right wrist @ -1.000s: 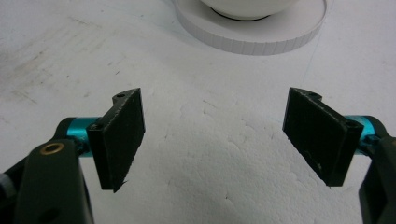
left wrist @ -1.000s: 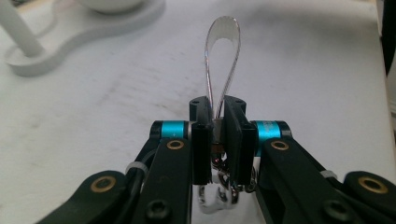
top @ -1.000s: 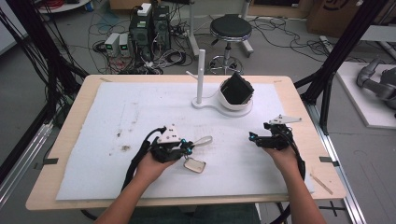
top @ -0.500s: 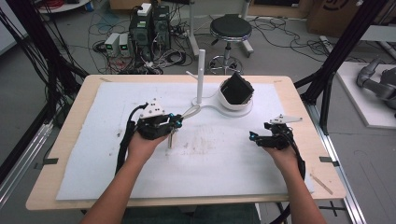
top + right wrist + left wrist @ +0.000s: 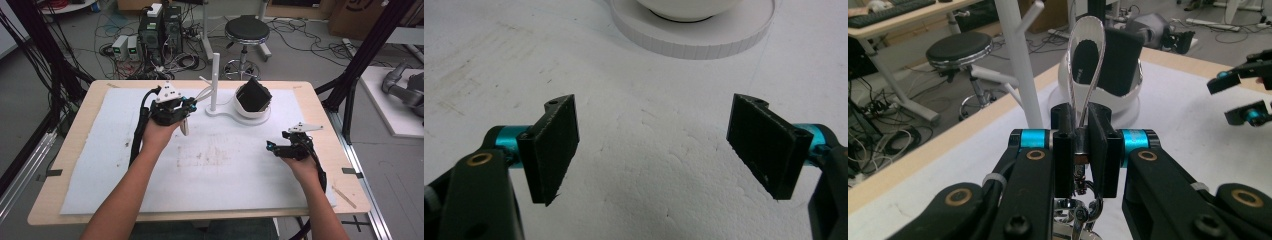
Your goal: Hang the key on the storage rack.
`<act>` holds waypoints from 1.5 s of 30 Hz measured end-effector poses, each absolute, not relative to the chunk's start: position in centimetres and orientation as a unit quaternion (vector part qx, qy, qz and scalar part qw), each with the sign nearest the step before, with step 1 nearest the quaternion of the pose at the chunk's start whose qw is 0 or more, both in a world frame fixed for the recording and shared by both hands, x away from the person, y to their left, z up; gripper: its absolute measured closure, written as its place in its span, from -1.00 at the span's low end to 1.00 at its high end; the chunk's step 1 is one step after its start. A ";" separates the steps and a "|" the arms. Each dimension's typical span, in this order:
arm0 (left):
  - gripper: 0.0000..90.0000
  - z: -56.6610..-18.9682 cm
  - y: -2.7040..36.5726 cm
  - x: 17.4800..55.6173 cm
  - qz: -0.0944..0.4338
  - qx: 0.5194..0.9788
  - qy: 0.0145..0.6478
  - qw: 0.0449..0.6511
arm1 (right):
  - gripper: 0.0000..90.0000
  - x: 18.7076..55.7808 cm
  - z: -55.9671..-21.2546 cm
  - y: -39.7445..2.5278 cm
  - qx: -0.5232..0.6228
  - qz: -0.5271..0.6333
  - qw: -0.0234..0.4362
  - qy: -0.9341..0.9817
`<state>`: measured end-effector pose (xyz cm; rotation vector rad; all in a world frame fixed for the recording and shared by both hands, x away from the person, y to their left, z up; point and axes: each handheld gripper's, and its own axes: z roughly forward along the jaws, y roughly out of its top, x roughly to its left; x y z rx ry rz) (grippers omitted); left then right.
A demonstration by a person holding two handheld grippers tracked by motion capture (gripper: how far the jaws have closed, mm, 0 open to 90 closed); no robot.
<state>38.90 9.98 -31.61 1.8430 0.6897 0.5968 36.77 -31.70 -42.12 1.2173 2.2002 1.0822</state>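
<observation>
My left gripper (image 5: 189, 103) is shut on a clear plastic loop (image 5: 1087, 60) with a metal clasp (image 5: 1080, 215) below the jaws. In the high view the loop (image 5: 201, 95) points at the white post stand (image 5: 215, 80), close beside a side peg, and a small tag (image 5: 185, 128) dangles under the gripper. The post (image 5: 1015, 60) rises just left of the loop in the left gripper view. My right gripper (image 5: 273, 146) rests low over the white mat at the right, open, with nothing between its pads (image 5: 551, 147).
A black boxy object (image 5: 254, 95) sits tilted in a white bowl-like holder (image 5: 252, 115) joined to the stand's base. Its round white base (image 5: 694, 30) lies ahead of the right gripper. A white mat (image 5: 210, 170) covers the wooden table (image 5: 330, 125).
My left gripper lifted the loop and tag off the mat and carried them away from me and rightward to the post. The right gripper stayed where it was.
</observation>
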 end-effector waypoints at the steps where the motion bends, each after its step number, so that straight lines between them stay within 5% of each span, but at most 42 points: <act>1: 0.81 -31.0 9.6 39.3 0.256 0.766 0.286 0.516 | -0.53 36.8 -42.1 -31.7 0.436 0.387 0.200 0.787; 15: 0.81 -27.6 6.8 42.1 0.305 0.757 0.286 0.502 | -0.53 36.7 -42.0 -31.8 0.435 0.392 0.201 0.786; 45: 0.81 -30.0 5.0 44.7 0.331 0.776 0.299 0.446 | -0.53 36.8 -42.2 -31.9 0.433 0.392 0.194 0.788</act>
